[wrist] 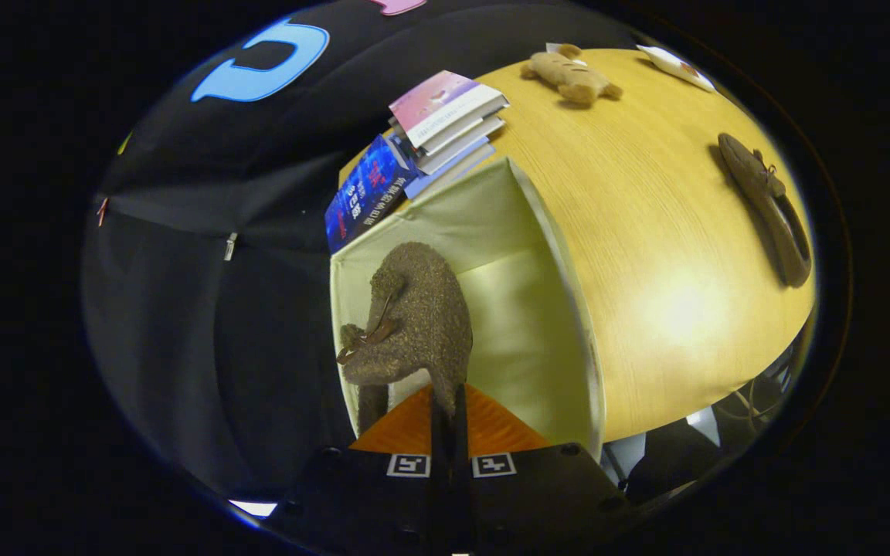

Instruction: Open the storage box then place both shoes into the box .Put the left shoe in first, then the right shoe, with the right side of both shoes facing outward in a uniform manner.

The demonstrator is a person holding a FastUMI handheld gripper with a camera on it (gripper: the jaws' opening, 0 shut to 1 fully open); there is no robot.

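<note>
My gripper (449, 409) is shut on the heel edge of a brown suede shoe (414, 309), which hangs toe-down over the open storage box. The box (561, 255) has pale cream walls and stands open at the edge of the wooden table; the shoe is inside its mouth, close to the wall nearest the black cloth. The second brown shoe (769, 208) lies on its side on the table, well beyond the box, with its opening showing.
A stack of books (445, 116) rests behind the box, with a blue book (368, 193) leaning against the box's back wall. A plush toy (572, 76) lies at the far end of the wooden table (646, 232), and a white card (677, 66) past it.
</note>
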